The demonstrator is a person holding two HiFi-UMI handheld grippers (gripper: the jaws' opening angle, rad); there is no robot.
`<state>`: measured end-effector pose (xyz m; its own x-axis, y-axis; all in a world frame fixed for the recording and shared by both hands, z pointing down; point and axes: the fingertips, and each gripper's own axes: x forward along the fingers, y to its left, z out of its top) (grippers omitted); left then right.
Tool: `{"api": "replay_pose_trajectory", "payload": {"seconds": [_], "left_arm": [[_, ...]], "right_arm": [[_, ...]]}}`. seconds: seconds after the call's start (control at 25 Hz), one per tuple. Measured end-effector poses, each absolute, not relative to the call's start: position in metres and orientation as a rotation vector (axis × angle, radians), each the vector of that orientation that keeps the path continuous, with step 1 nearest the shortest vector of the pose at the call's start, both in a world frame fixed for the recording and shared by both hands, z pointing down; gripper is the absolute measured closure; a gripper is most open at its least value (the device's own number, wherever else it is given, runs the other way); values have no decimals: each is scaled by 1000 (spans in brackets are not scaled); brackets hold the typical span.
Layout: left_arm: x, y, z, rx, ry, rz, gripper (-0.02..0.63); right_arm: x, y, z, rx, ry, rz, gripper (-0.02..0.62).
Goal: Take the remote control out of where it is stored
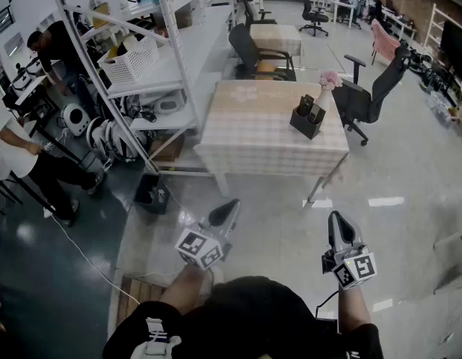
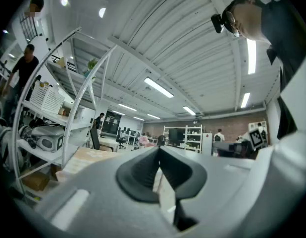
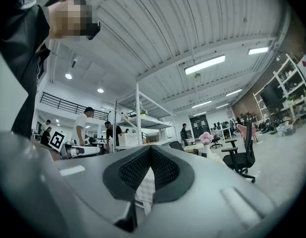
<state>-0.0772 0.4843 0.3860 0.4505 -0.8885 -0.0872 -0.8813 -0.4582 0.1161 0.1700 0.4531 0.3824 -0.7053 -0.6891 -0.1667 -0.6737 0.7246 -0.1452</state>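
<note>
The left hand-held gripper and the right hand-held gripper are held low in the near foreground, apart from each other and pointing toward the far bench. Each has its jaws pressed together with nothing between them. The remote control stands upright in a black holder at the right far part of the bench, well apart from both grippers. Pink flowers stand just beyond the holder. A black office chair is right of the bench, and a white shelving rack is to its left.
</note>
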Motion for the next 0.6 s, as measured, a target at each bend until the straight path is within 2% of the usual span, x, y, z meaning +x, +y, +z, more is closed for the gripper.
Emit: {"api": "replay_pose_trajectory", "payload": {"seconds": [0.28, 0.6], "left_arm": [[-15, 488, 400, 2509, -1590, -326, 604], [37, 492, 390, 2620, -1564, -212, 604]], "right_arm": [[251, 482, 399, -1158, 2723, -167, 592], [305, 492, 392, -1178, 2672, -189, 592]]}}
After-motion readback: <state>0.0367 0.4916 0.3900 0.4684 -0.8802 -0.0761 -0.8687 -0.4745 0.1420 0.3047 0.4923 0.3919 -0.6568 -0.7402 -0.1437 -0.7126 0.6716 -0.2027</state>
